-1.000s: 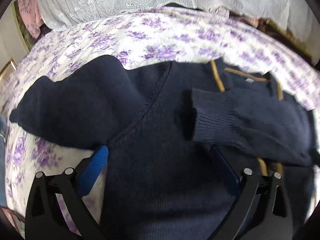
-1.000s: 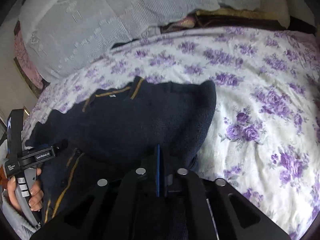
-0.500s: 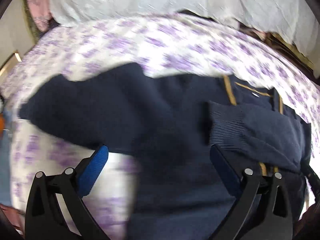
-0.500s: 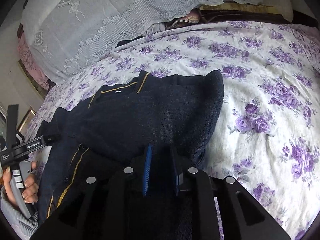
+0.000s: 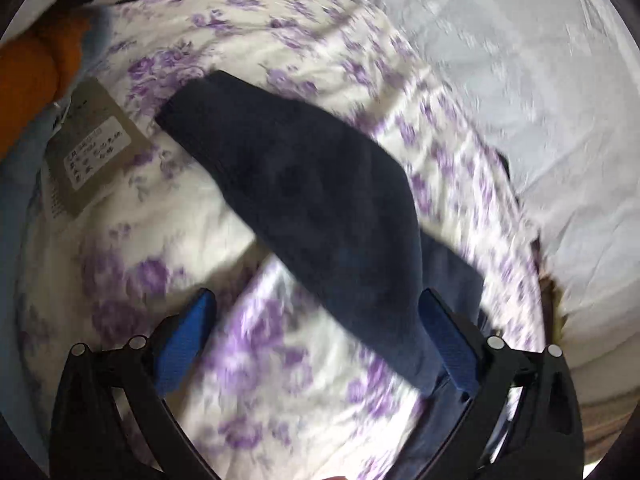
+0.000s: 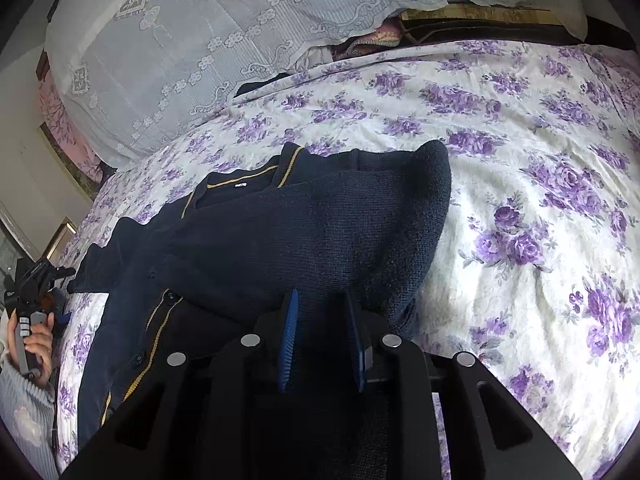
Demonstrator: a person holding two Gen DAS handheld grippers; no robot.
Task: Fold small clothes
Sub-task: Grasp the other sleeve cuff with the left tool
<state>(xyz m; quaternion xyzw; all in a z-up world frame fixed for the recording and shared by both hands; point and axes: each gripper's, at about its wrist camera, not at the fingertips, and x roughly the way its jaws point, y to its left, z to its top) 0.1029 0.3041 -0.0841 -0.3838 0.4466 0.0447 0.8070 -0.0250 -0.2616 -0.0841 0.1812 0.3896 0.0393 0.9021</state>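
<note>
- One navy cardigan (image 6: 280, 240) with mustard-yellow piping lies flat on one bedsheet (image 6: 540, 200) printed with purple flowers; in the right wrist view it spreads directly ahead of the right gripper and off to that gripper's left
- One right gripper (image 6: 322, 312) shows two blue pads (image 6: 289, 340); its jaws have just been opening and now stand a little apart, with dark knit of the cardigan in the gap and beneath them, the pads no longer pressing it
- One sleeve (image 6: 400, 208) is folded across the cardigan's chest, just beyond the right gripper's tips, its rounded fold ahead and to the right
- At least three dark buttons (image 6: 171, 296) show along the piped front edge, to the left of the right gripper
- One left gripper (image 5: 316, 312) has its two blue pads spread wide, nothing pinched between them
- In the left wrist view, which is blurred, the cardigan's other sleeve (image 5: 312, 200) runs from beside the left gripper's right-hand pad (image 5: 448, 344) diagonally away to the upper left, lying on the sheet; whether the pad touches it cannot be told
- One brown paper tag (image 5: 86, 152) with a white label lies far ahead and left of the left gripper, well apart from the sleeve's cuff
- One orange object (image 5: 28, 76) sits at the far left edge beyond the tag, too cut off to identify
- One person's hand (image 6: 34, 344) holds the left gripper's handle, seen far left of the right gripper, with a pale knitted cuff (image 6: 24, 412) below it
- One white lace cover (image 6: 220, 32) drapes the pillows beyond the cardigan, far ahead of the right gripper
</note>
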